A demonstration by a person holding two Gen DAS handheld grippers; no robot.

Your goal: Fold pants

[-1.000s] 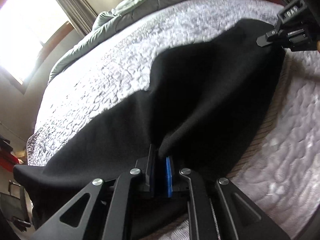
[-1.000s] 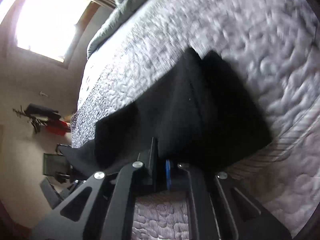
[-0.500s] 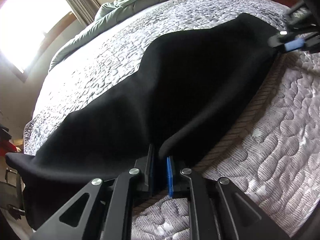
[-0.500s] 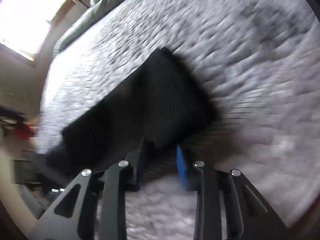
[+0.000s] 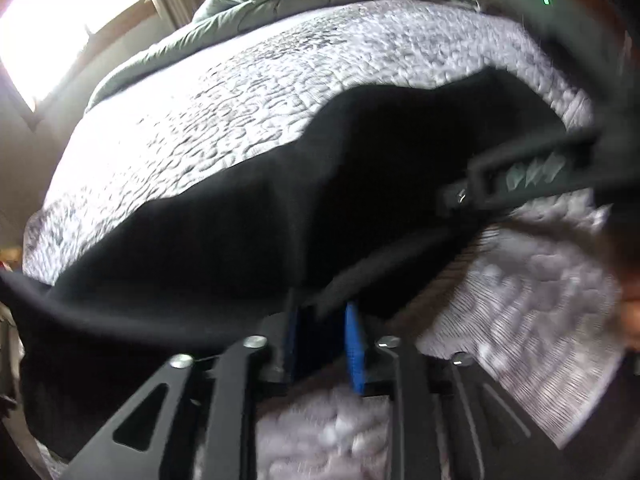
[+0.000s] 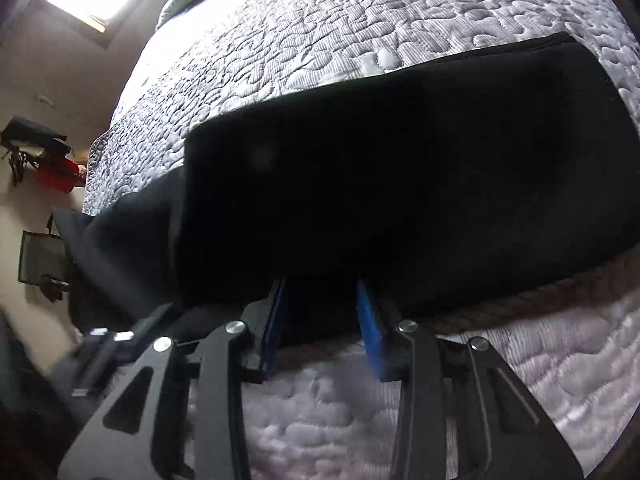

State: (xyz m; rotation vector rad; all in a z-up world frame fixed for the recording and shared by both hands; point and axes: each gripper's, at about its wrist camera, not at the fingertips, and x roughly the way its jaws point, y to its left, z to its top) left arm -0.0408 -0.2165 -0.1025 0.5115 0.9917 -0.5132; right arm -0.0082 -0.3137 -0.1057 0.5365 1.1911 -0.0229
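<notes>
Black cloth, the pants (image 6: 400, 184), lies across the near edge of the bed (image 6: 360, 28), on its grey quilted cover. In the right wrist view it reads as a long flat band running from about 9 o'clock to 3 o'clock, with a second layer showing beneath the top one at the 9 o'clock end, where a loose corner hangs past the bed's edge. That layering suggests at least one fold is already laid.

The right gripper (image 6: 322, 312) has just been opening; its blue pads (image 6: 370, 328) stand apart, the near hem of the pants lies between them, and they no longer pinch it. The left gripper (image 5: 320, 340) has likewise just been opening. Its pads are parted with a ridge of black cloth between them, and nothing seems pressed. From the left wrist view the other gripper appears blurred at 3 o'clock, over the far end of the cloth.

My reading: a fold has just been released. What is left is probably another fold to shorten the band, plus tidying the hanging end at 9 o'clock and the wavy far edge.
</notes>
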